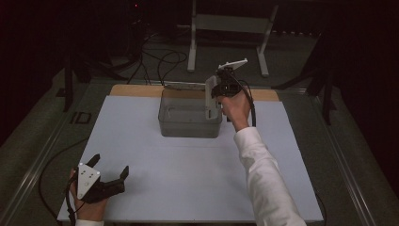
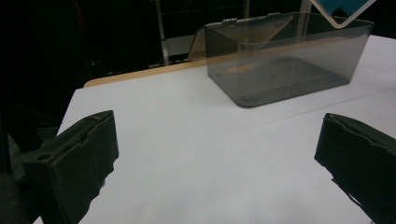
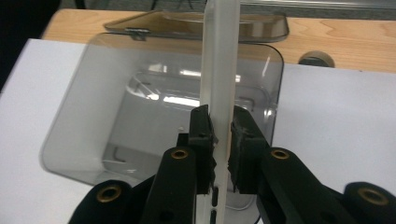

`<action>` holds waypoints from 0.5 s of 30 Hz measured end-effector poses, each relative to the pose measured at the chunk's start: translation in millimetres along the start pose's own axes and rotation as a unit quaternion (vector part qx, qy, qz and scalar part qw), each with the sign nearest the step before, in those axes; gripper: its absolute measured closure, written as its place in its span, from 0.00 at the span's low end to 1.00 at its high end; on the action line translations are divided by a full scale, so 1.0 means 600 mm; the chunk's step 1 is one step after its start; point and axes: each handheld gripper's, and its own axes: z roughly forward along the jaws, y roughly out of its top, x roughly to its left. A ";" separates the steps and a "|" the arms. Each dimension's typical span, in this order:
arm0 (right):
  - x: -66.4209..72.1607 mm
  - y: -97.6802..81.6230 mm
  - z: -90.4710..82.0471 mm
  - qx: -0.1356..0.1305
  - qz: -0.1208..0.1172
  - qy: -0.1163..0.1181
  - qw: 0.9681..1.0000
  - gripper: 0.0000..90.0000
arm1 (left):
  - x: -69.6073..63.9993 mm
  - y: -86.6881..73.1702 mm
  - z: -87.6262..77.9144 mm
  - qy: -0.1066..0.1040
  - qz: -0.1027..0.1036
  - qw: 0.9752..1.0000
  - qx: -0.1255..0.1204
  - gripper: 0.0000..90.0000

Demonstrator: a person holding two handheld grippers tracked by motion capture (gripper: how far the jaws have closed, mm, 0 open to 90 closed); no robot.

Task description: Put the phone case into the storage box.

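Observation:
A clear grey plastic bin (image 1: 188,128) (image 2: 280,70) (image 3: 88,107) stands open at the far middle of the white mat (image 1: 188,183). My right gripper (image 1: 221,88) (image 3: 220,122) hangs over the bin's right end, pointing down. It is shut on a thin white slab (image 1: 210,96) (image 3: 222,56), which is held upright and edge-on with its lower end inside the bin's mouth. My left gripper (image 1: 111,165) (image 2: 218,123) rests near the mat's front left corner. Its jaws are wide open with nothing between them, and they face the bin.
The bin's hinged lid (image 1: 183,86) (image 3: 187,23) lies folded back onto the wooden table strip (image 1: 131,90) behind it. A round hole (image 3: 316,59) sits in that strip. A white stand (image 1: 193,42) and cables (image 1: 160,61) lie on the floor beyond the table.

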 end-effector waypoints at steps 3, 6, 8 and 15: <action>-0.001 0.000 0.011 0.007 0.000 -0.008 1.000 0.90 | 0.000 0.000 0.000 0.000 -0.003 1.000 -0.002 0.00; 0.000 0.000 0.022 0.013 -0.001 -0.019 1.000 0.90 | 0.000 0.000 0.000 0.000 -0.003 1.000 -0.002 0.00; 0.001 0.000 0.030 0.015 0.001 -0.021 1.000 0.90 | 0.000 0.000 0.000 0.000 -0.003 1.000 -0.002 0.00; 0.001 -0.004 0.058 0.034 0.002 -0.044 0.998 0.90 | 0.002 0.000 -0.001 0.000 -0.006 1.000 -0.003 0.00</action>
